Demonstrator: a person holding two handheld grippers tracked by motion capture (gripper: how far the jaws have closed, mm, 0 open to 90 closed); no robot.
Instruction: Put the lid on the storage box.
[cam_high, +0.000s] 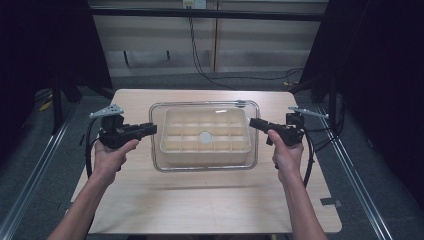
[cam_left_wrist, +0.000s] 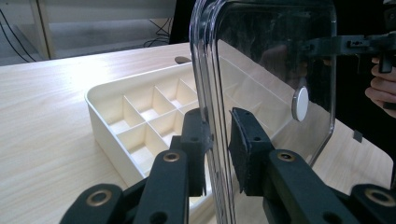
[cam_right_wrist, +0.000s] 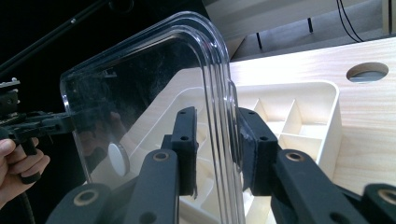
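Dark curtains flanked a pale panelled back wall, black cables trailing on grey floor. The surface (cam_high: 210, 200) was light wood-grain laminate, matt, with rounded corners. On it sat a cream plastic tray (cam_high: 205, 136), rectangular, soft-cornered, split by thin walls into a grid of small square compartments.

Above the tray was a clear plastic lid (cam_high: 252, 150): a glossy rounded rectangle with a stepped, ribbed rim, faintly scuffed and smeared, and a small white round disc (cam_high: 205, 137) at its middle. It lay roughly level over the tray, held off it by both short edges.

Left tool (cam_left_wrist: 218, 151): black, matt, bolted jaws pinching the lid's rim on the left edge. Right tool (cam_right_wrist: 218, 149): same build, jaws pinching the rim on the opposite edge. A hand gripped each tool's handle.
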